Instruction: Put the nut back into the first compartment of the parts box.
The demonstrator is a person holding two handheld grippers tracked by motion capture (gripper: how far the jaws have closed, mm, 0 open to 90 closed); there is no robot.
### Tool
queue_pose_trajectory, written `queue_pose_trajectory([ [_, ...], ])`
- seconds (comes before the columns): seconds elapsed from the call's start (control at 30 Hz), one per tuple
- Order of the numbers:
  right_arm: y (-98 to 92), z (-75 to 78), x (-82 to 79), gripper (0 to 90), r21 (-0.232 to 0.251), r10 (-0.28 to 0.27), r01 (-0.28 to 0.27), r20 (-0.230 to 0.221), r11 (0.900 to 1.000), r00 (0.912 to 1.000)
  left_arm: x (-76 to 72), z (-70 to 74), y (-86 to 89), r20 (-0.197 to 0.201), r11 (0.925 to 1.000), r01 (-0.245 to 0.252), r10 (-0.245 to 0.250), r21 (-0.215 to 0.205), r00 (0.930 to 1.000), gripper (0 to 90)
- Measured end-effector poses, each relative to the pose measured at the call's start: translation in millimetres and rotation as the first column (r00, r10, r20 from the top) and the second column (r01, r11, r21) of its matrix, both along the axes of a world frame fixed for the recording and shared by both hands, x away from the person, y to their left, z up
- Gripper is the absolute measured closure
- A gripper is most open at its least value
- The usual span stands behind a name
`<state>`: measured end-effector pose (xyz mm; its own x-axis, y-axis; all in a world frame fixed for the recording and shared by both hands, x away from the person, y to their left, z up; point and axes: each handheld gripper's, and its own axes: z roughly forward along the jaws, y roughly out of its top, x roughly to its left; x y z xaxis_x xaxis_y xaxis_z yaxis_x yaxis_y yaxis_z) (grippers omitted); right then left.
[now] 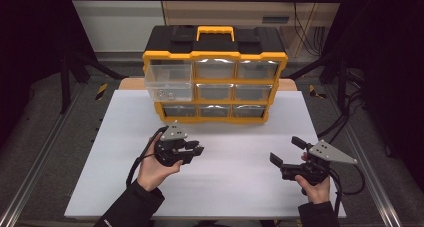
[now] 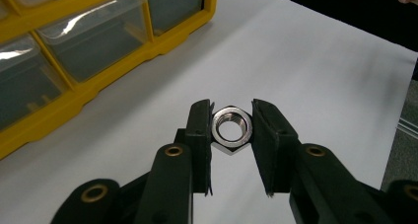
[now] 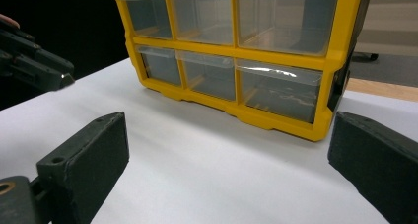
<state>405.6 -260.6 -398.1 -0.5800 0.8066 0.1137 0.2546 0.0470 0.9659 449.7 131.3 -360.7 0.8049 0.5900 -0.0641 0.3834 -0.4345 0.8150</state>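
Nut (image 2: 232, 128) pickup is complete: your left gripper (image 2: 232, 130) clamps it. Drawer (image 1: 168, 80) stands open, awaiting deposit; your right gripper (image 3: 226, 184) gapes wide, empty.

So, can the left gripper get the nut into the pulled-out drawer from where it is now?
Probably yes. The left gripper holds the nut, and the pulled-out drawer juts from the organizer just beyond it, open on top, with bare table between.
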Motion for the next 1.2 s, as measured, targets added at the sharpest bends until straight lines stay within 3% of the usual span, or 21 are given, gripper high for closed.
queue_pose_trajectory([
  [0.13,0.2,0.3,0.0,2.6,0.0,0.0,0.0,0.0,1.0,1.0,-0.5,9.8,8.2,0.021,0.9998,-0.011,0.012,-0.017,0.9997,69.2],
  [0.47,1.4,-0.5,0.7,2.6,-0.004,-0.001,0.001,-0.001,1.0,1.0,0.8,38.2,25.2,0.072,0.9985,-0.055,0.055,-0.006,0.9958,69.2],
  [1.2,1.9,-0.9,1.1,2.6,-0.007,0.003,-0.003,-0.004,1.0,1.0,4.2,99.0,40.4,0.129,0.9961,-0.088,0.087,0.006,0.9878,69.2],
])
